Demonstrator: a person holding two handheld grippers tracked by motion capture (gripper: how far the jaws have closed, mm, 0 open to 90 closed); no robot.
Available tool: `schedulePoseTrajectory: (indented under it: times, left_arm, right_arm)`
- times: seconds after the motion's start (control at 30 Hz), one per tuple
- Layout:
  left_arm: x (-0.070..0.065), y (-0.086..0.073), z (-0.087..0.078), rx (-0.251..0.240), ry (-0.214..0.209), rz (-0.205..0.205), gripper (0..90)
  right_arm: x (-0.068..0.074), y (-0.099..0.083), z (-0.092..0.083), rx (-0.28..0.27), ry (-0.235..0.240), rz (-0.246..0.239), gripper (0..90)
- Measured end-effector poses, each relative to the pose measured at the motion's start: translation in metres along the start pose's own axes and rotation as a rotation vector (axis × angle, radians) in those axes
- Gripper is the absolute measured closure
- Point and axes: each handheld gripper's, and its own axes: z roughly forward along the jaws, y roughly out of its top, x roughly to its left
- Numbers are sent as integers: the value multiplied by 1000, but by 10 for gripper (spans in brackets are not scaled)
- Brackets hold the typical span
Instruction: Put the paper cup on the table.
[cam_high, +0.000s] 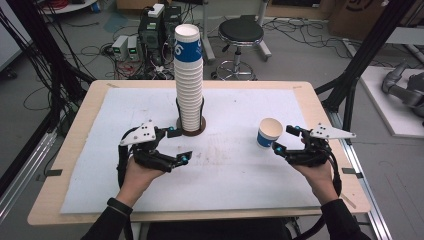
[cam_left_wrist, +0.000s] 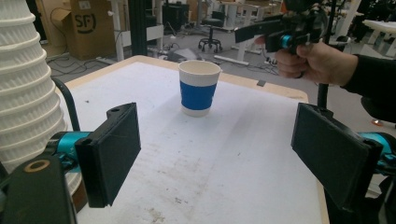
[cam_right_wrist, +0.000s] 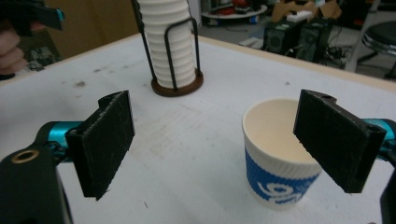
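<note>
My left tongs (cam_high: 175, 145) sit low on the bench (cam_high: 80, 150), jaws open with nothing between them, beside the cup stack (cam_high: 189, 85) in its wire holder. My right tongs (cam_high: 287, 139) hang above the bench near its right edge, jaws open, nothing clamped. Single paper cup (cam_high: 269, 132) stands upright just left of them, not touched. Wide bare mat between both hands; front edge close to my wrists.

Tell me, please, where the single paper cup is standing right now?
In the high view, the single cup stands upright on the table's right side, just ahead of the right gripper.
</note>
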Motion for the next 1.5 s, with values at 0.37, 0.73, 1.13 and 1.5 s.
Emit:
schedulePoseTrajectory:
  times: [0.37,0.73,1.13,1.5]
  left_arm:
    - [1,9,-5,-19,-3,12,156]
    - [-5,27,-9,-50,-21,32,156]
    - [-4,28,-10,-55,-20,29,156]
    - [-2,26,-10,-50,-19,23,155]
  right_arm:
    - [13,24,-9,-82,58,-80,127]
    - [18,37,-8,-111,96,-96,128]
    - [17,37,-13,-128,101,-99,128]
    - [17,38,-13,-129,84,-106,128]
